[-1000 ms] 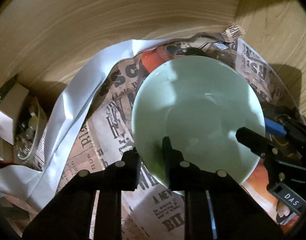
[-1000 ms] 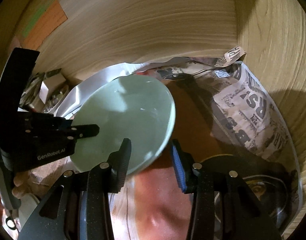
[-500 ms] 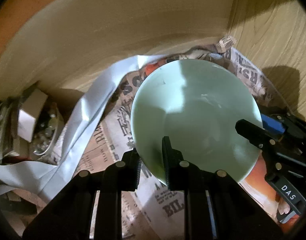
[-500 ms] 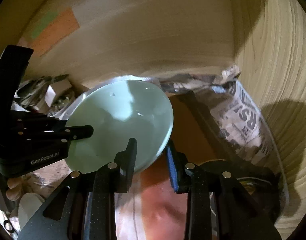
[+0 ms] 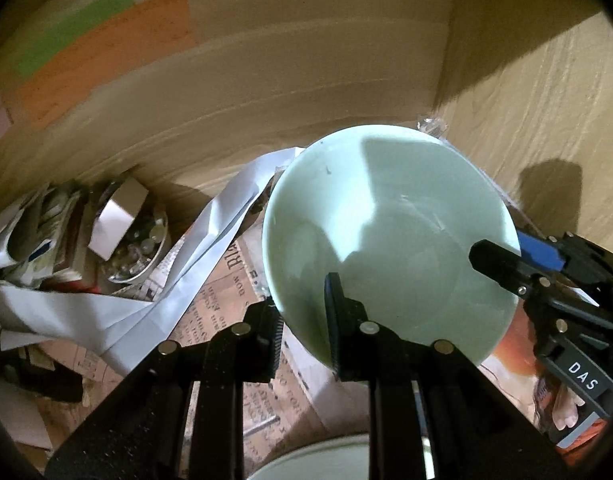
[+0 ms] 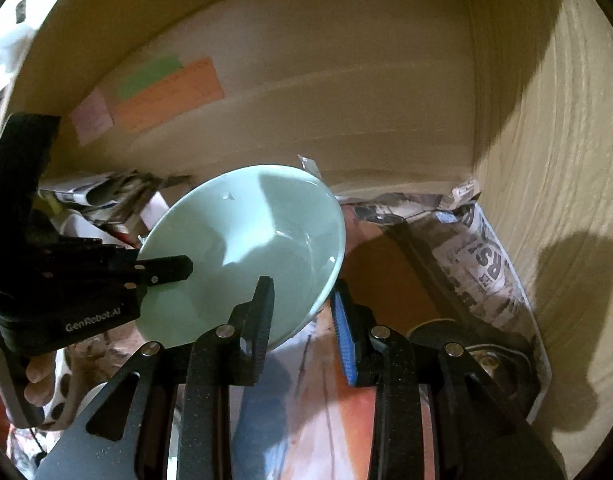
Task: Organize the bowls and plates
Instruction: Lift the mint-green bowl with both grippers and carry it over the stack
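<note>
Bowl [image 5: 390, 240]: pale green, plain, glossy. Grippers: black; right gripper [image 6: 302, 312] has one blue ribbed pad [image 6: 343, 340]. Newspaper [image 6: 486, 268]: grey-white with black lettering. Back wall [image 6: 306, 80]: tan wood grain, carrying green [image 6: 148, 76], orange [image 6: 170, 94] and pink [image 6: 91, 118] paper notes.

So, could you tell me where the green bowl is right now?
The green bowl is held between the left gripper and right gripper, above the newspaper.

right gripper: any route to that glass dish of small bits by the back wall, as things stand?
Probably not. The right gripper straddles the green bowl's rim, and the bowl and left gripper sit between it and the glass dish.
</note>
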